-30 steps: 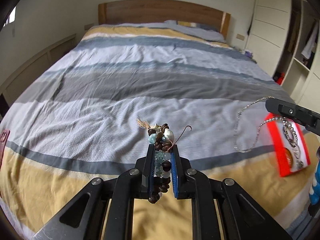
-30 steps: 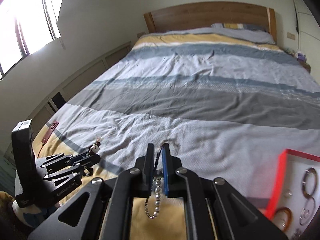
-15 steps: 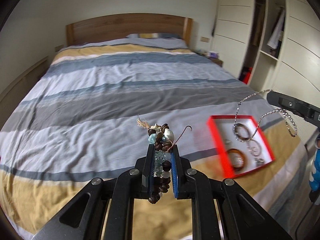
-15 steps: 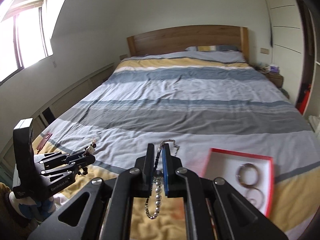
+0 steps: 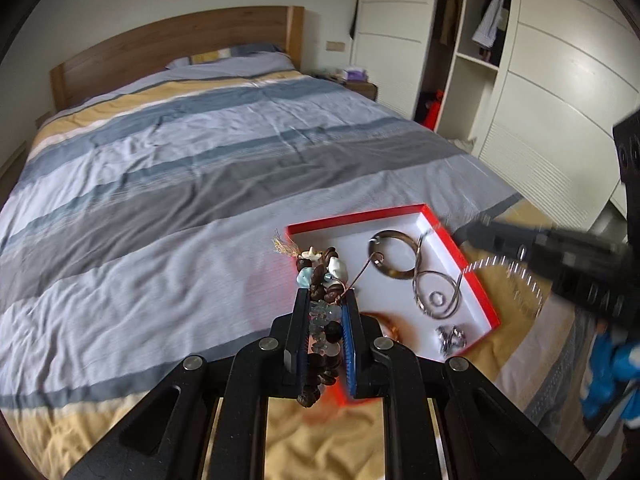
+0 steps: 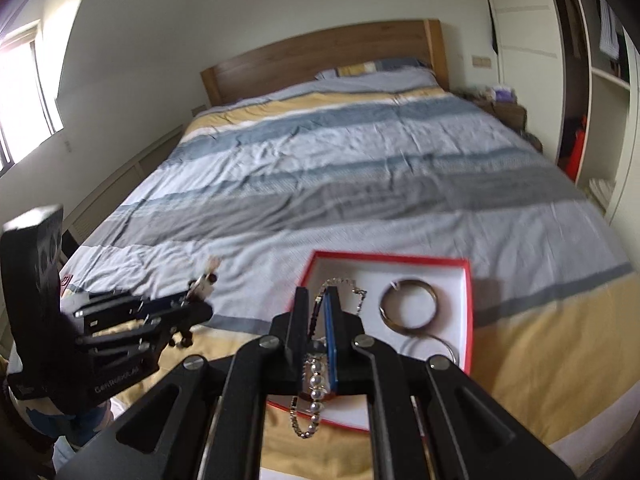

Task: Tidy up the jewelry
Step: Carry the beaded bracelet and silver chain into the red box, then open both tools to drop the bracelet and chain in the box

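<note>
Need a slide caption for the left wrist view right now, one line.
Left gripper clamps a brown-and-pale beaded bracelet above the bed, beside the red-rimmed tray holding rings and bangles.

Wrinkled cotton bedspread (image 5: pixel 168 184), wooden headboard (image 5: pixel 168 52), shiny metal bangle (image 6: pixel 409 303) in a matt red-rimmed cardboard tray (image 6: pixel 467 312).

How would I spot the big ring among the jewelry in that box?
Find the striped bed, then the red-rimmed box near its foot. Inside lies the big dark metal bangle, an open hoop on the white lining, thicker and rounder than the thin wire loops beside it.
</note>
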{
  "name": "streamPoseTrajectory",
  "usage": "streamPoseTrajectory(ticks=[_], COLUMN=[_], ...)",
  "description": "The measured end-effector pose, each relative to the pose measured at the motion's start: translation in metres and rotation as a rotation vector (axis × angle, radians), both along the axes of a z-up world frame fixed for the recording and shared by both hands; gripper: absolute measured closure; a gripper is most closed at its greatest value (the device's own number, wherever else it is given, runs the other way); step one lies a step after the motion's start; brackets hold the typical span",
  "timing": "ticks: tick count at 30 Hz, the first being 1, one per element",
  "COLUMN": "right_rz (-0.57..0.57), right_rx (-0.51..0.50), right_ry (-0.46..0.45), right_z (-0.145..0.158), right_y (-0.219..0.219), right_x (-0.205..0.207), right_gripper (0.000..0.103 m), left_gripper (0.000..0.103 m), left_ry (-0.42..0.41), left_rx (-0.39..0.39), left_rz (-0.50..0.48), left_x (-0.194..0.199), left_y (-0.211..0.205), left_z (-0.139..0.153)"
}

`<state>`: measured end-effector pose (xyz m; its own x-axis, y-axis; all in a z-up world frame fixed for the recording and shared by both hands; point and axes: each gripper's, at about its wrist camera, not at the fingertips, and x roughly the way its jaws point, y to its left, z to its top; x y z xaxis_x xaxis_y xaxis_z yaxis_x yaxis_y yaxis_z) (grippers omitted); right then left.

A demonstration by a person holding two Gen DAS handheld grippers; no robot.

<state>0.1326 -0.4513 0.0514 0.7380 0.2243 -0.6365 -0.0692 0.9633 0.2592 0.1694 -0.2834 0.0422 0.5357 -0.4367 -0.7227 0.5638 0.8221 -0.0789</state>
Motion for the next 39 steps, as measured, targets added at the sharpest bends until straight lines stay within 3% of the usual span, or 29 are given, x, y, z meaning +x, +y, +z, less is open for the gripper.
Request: streamPoseTrajectory(ticks=[12, 22, 32, 35, 39], right_rz=[-0.037, -0.021, -0.038, -0.048, -0.064], right_rx=[0.053, 0.083, 0.098, 0.097, 0.093], right_ry=[0.113, 0.156, 0.177, 0.169, 0.16], right_z=[-0.082, -0.112, -0.121, -0.116, -0.11], right_y=[-0.041, -0.05, -0.056, -0.058, -0.061], right_x=[0.029, 0.042, 0.034, 0.027, 0.02], right_gripper=[0.096, 0.096, 0.095, 0.095, 0.095], left_gripper=[0.089, 0.089, 0.087, 0.082, 0.06], left_ry=[0.068, 0.116, 0.132, 0.146, 0.146], left_rx=[0.097, 0.159, 0.176, 0.165, 0.149], left_rz=[-0.06, -0.044, -0.007, -0.012, -0.019], left_x=[0.062, 0.093, 0.103, 0.104, 0.098], left_y=[-0.07, -0.096, -0.092, -0.091, -0.091], left_z=[-0.056, -0.099, -0.111, -0.11, -0.104])
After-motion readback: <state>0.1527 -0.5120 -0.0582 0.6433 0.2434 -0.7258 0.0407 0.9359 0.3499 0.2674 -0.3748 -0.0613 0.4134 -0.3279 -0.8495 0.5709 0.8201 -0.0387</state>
